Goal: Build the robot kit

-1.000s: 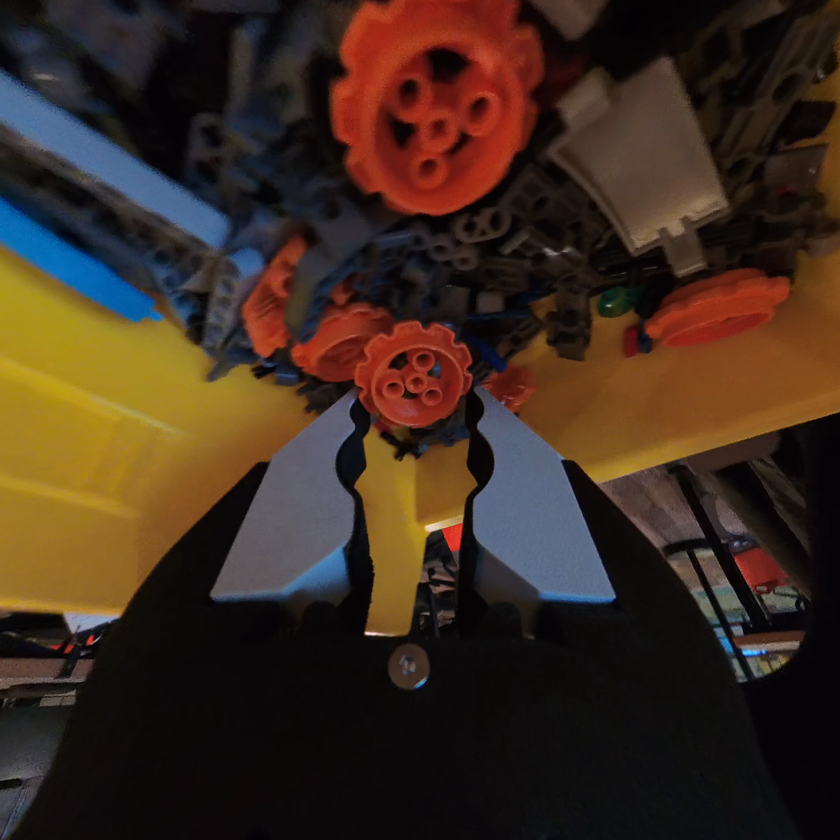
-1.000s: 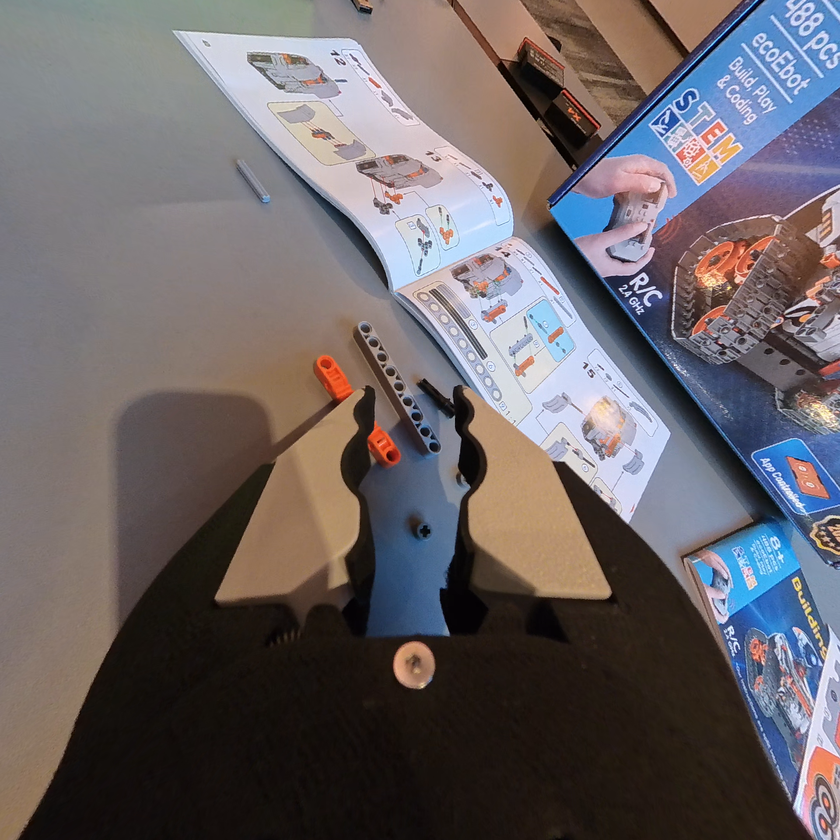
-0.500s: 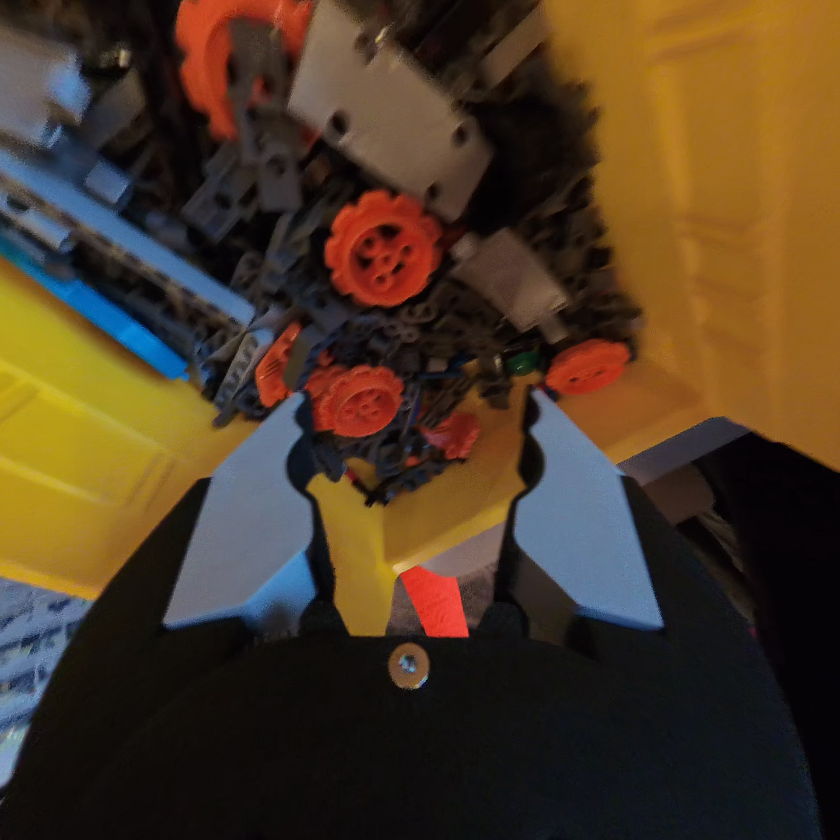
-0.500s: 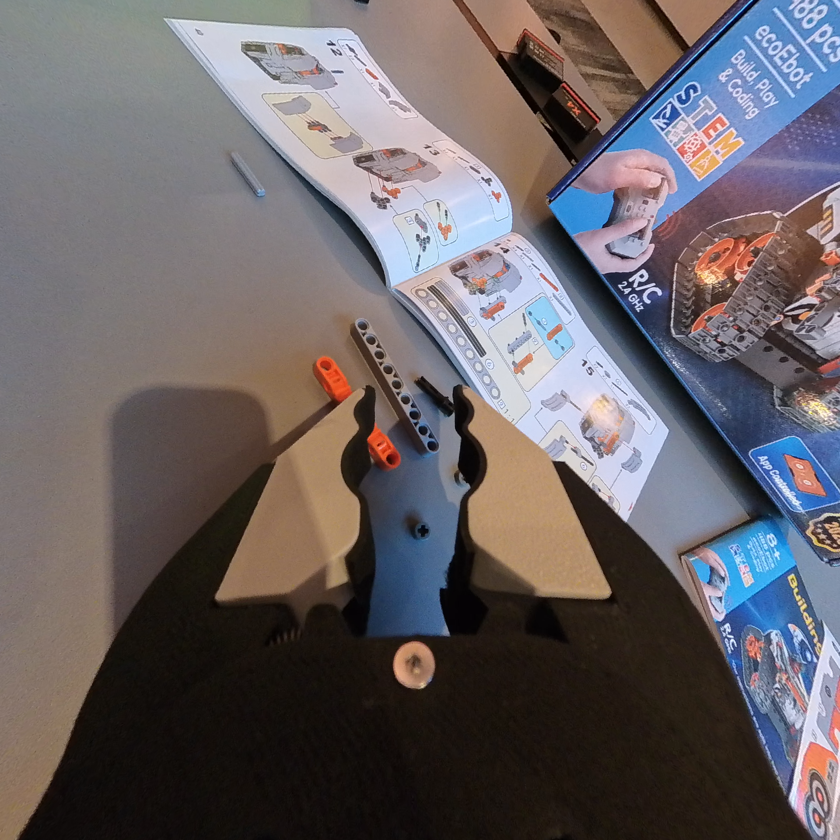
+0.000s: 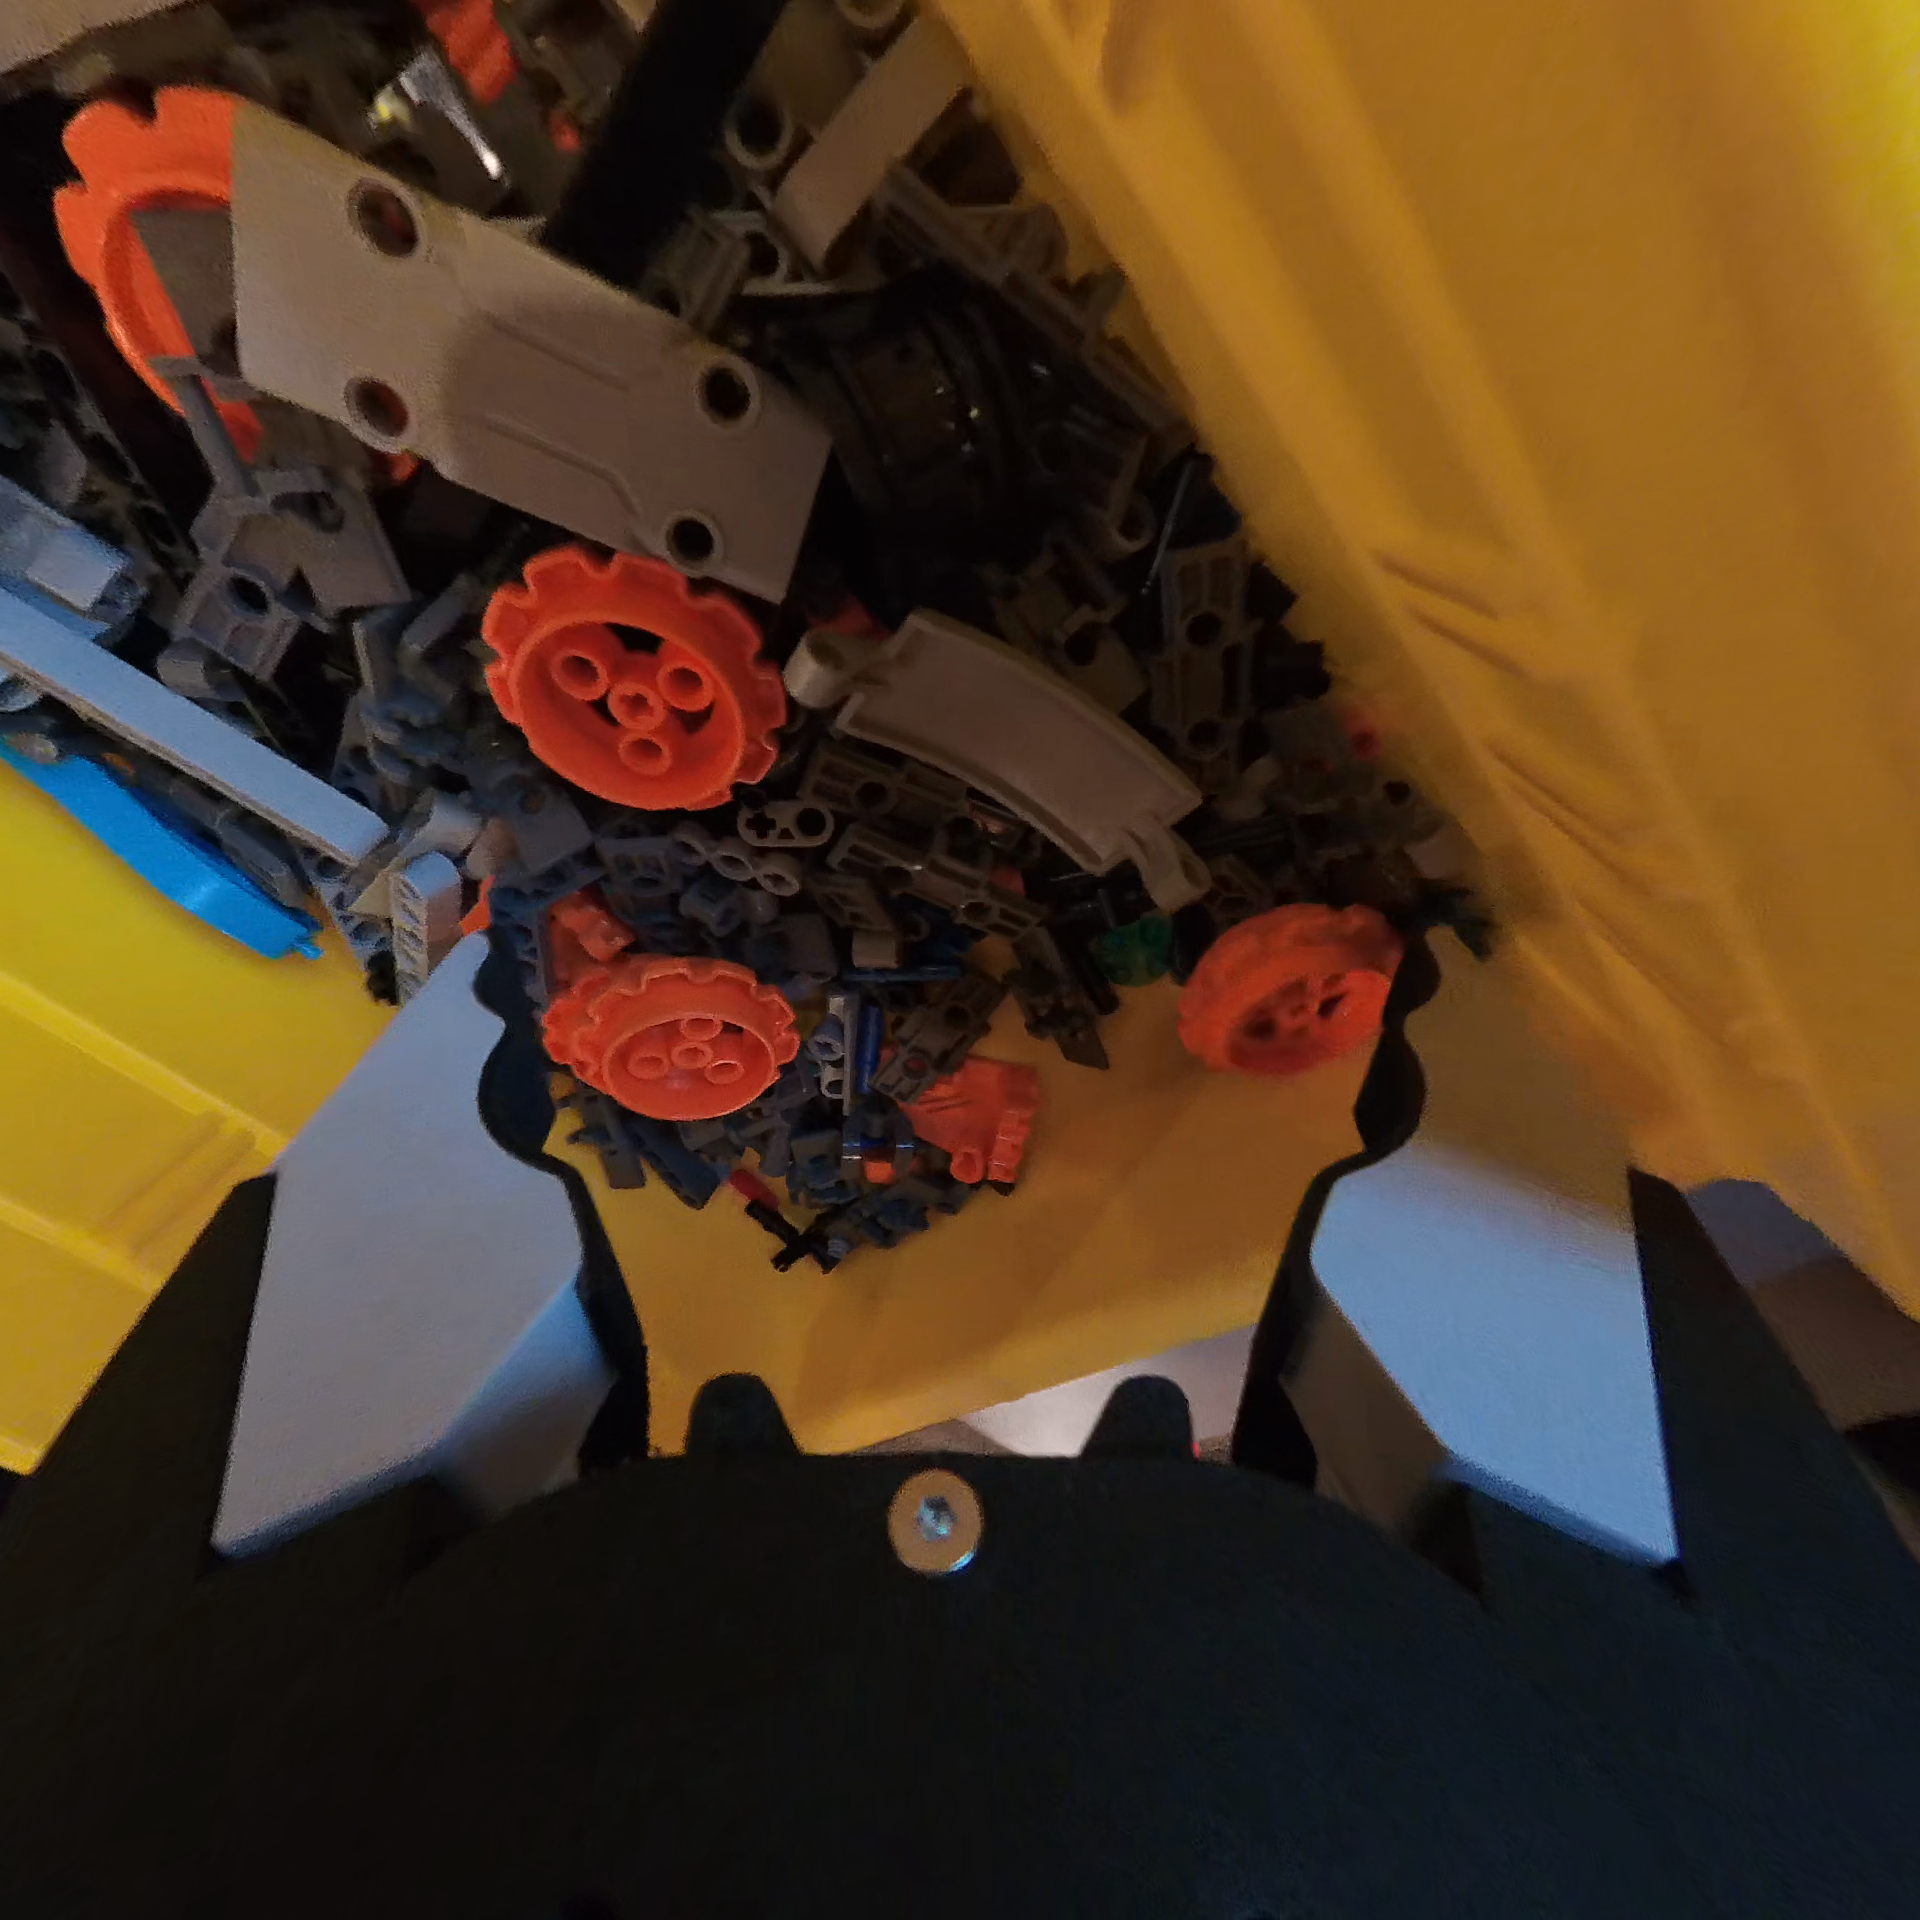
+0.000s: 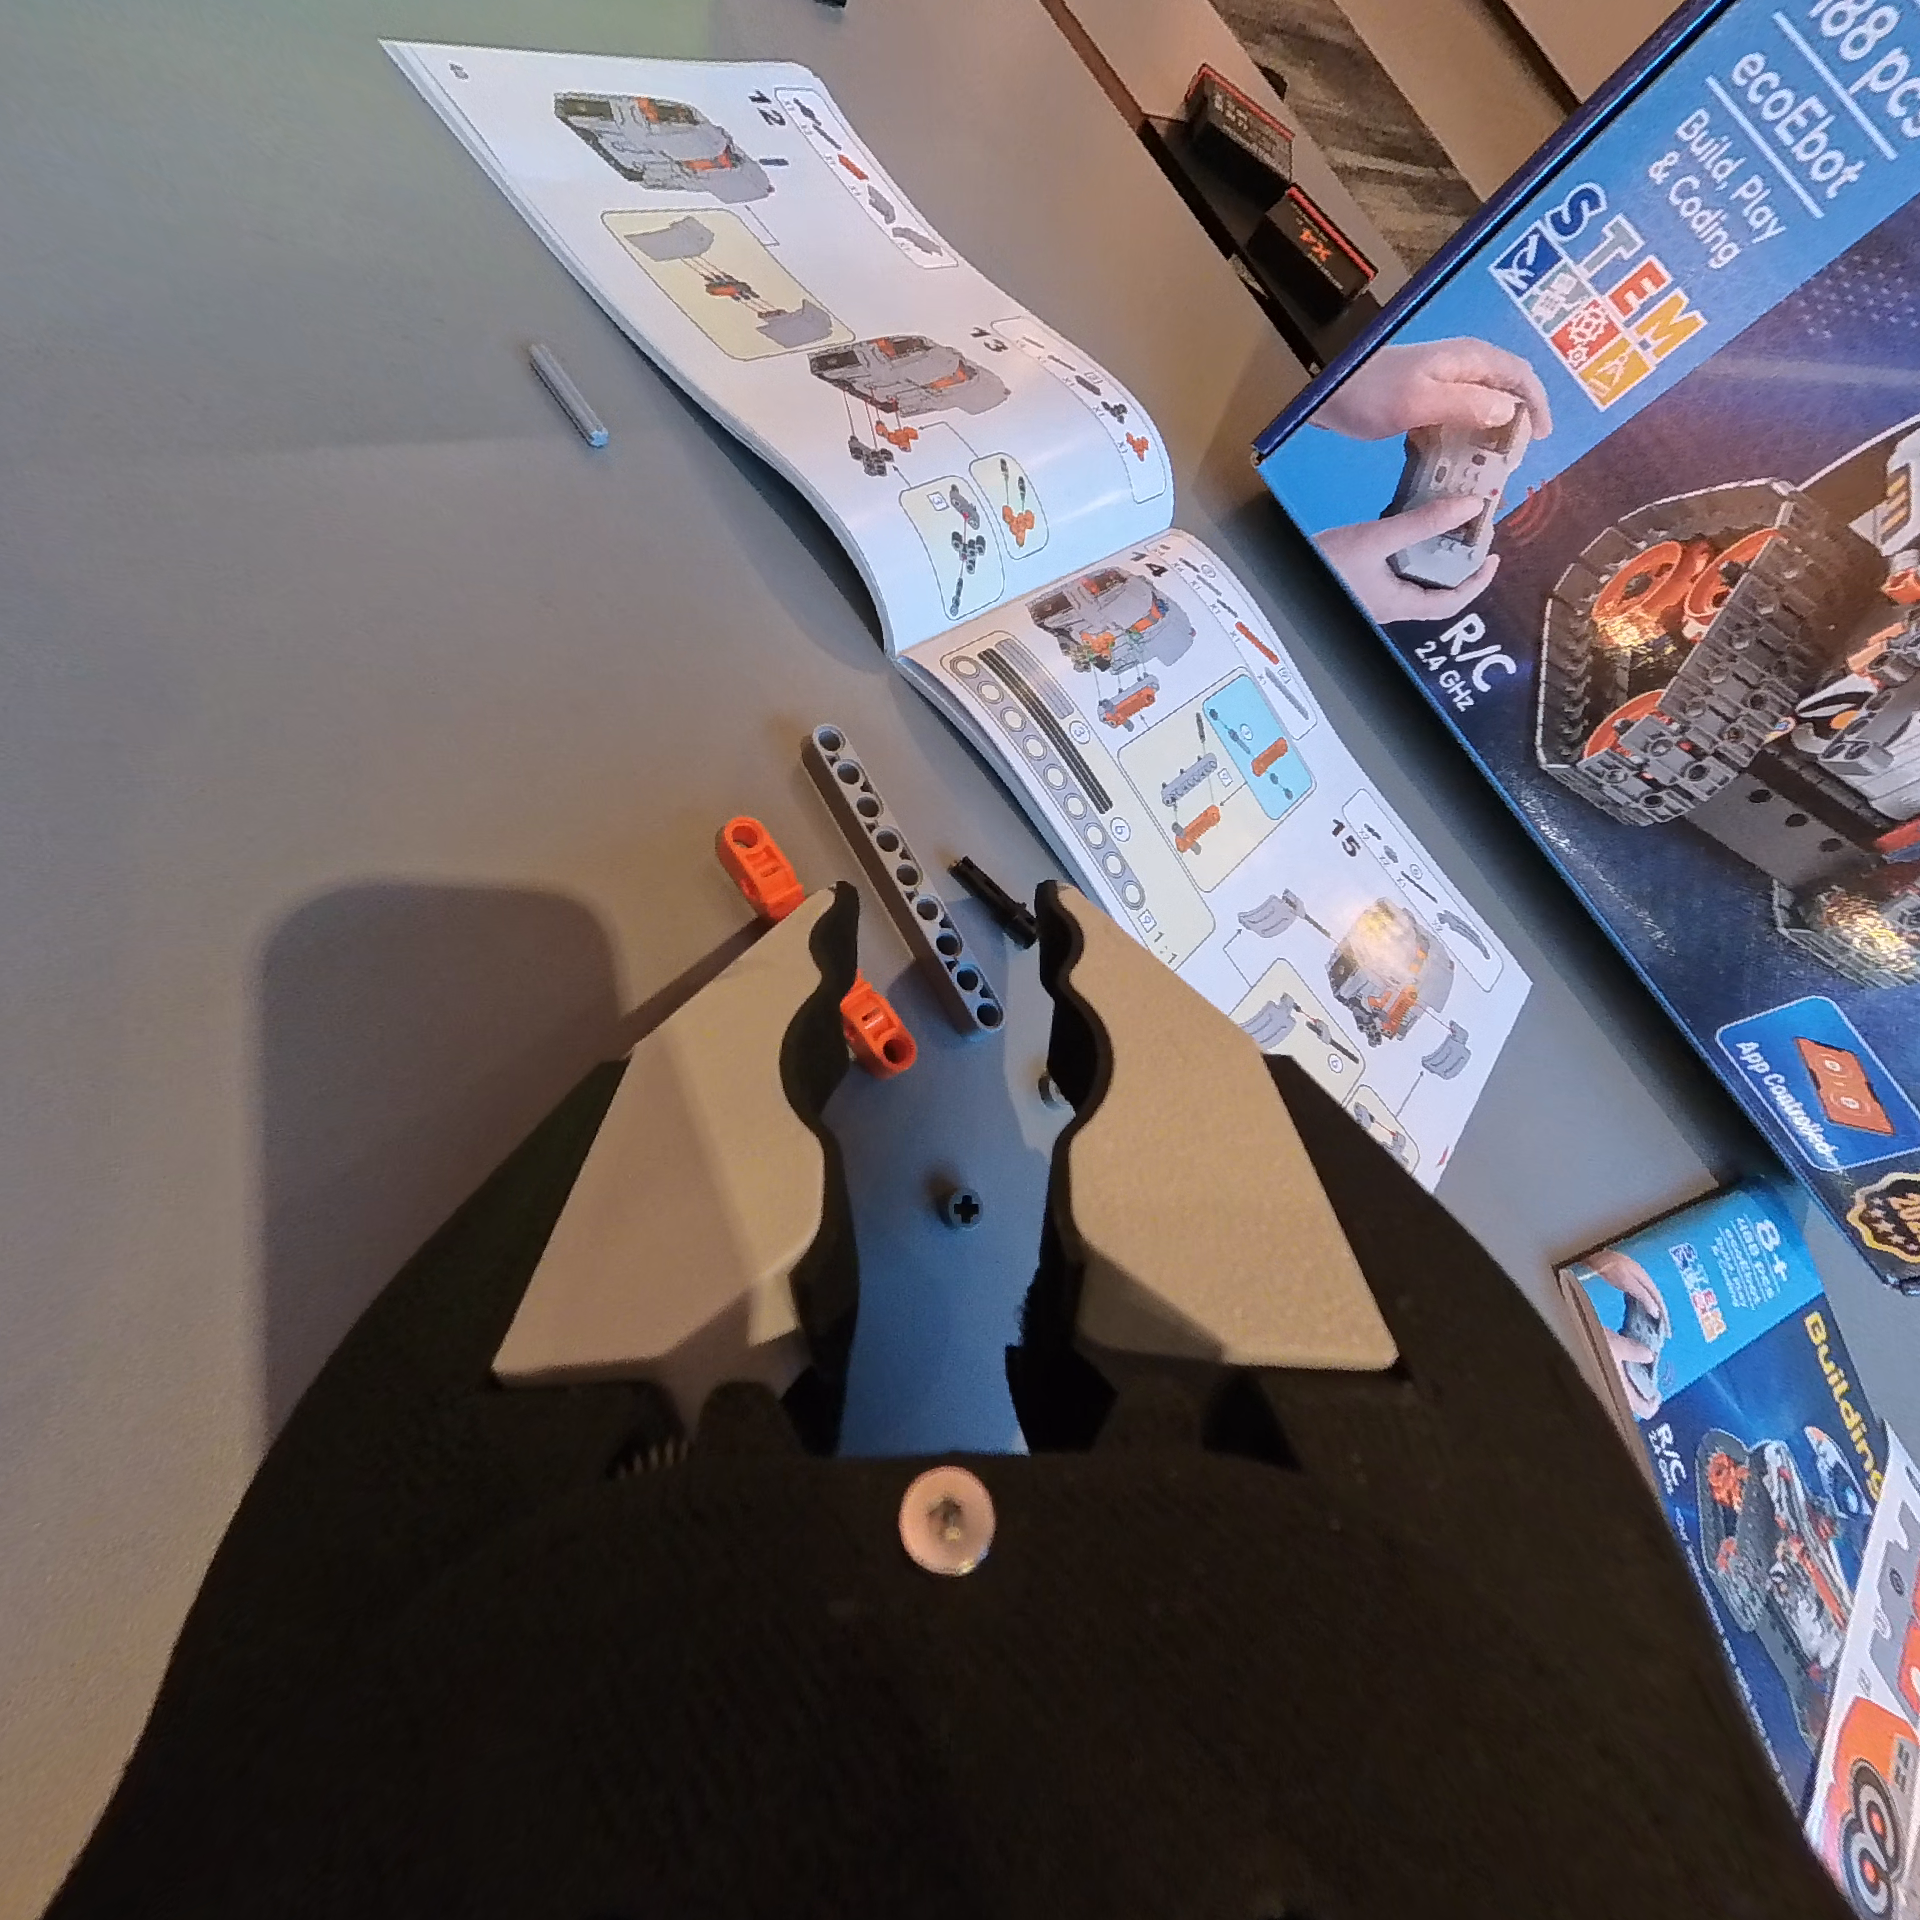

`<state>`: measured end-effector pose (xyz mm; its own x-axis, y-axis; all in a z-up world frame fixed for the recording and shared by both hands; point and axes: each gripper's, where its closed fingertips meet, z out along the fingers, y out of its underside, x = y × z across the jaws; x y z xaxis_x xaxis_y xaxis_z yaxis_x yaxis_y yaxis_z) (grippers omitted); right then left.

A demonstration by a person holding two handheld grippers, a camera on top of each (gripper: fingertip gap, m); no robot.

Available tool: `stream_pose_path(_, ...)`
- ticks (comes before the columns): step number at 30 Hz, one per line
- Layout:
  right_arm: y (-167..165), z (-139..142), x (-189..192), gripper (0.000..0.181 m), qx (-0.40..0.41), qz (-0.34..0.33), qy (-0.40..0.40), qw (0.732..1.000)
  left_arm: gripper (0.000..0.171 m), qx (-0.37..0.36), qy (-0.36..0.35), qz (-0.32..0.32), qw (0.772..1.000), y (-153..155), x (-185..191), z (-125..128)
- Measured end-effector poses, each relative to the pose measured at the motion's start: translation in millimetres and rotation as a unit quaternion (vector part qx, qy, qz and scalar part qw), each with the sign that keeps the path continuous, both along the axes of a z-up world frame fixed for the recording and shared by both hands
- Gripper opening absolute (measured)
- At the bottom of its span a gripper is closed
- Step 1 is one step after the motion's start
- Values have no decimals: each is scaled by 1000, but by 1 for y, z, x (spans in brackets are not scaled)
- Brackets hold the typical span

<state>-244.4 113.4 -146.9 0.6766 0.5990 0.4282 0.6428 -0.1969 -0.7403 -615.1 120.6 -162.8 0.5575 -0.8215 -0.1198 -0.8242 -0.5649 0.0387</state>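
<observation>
Orange wheel [image 5: 670, 1037] in yellow bin [image 5: 1558, 520]; left tool [image 5: 940, 997] spread wide, right tool [image 6: 940, 914] parted over grey beam [image 6: 904, 878].

1. We saw the large orange wheel [image 5: 135, 270] half hidden behind a grey panel [image 5: 520, 384].
2. The blue box [image 6: 1683, 582] ran off the frame's right edge.
3. One orange connector [image 6: 878, 1031] sat partly behind the right gripper [image 6: 945, 904] finger.

Setting: hobby/toy-building workspace on a plain grey tabletop [image 6: 260, 623]. Evidence: open instruction booklet [image 6: 935, 468] at centre frame, blue kit box [image 6: 1662, 520] at upper right, yellow bin [image 5: 1558, 520] holding loose building-set parts [image 5: 883, 831] including orange toothed wheels [image 5: 634, 681].
</observation>
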Motion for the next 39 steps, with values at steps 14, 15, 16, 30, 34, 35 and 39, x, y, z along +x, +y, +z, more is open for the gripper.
stream_pose_path(14,2,-1,2,32,0,-6,-4,1000,18,59,21,-6,998,43,-48,16)
stream_pose_path(15,2,-1,2,32,0,-7,-4,1000,9,65,22,-3,998,47,-52,19)
stream_pose_path(16,2,-1,2,32,0,-7,-4,1000,4,72,23,-1,997,51,-56,21)
stream_pose_path(30,3,-1,4,32,-1,-12,-4,1000,135,17,-91,57,994,32,-5,28)
stream_pose_path(34,3,-1,4,31,-1,-11,-4,1000,152,25,-58,33,997,32,8,9)
stream_pose_path(35,3,-1,4,31,-1,-11,-4,1000,156,30,-48,34,998,34,8,4)
stream_pose_path(39,3,-1,4,31,-1,-10,-4,1000,149,37,-20,29,999,42,6,-3)
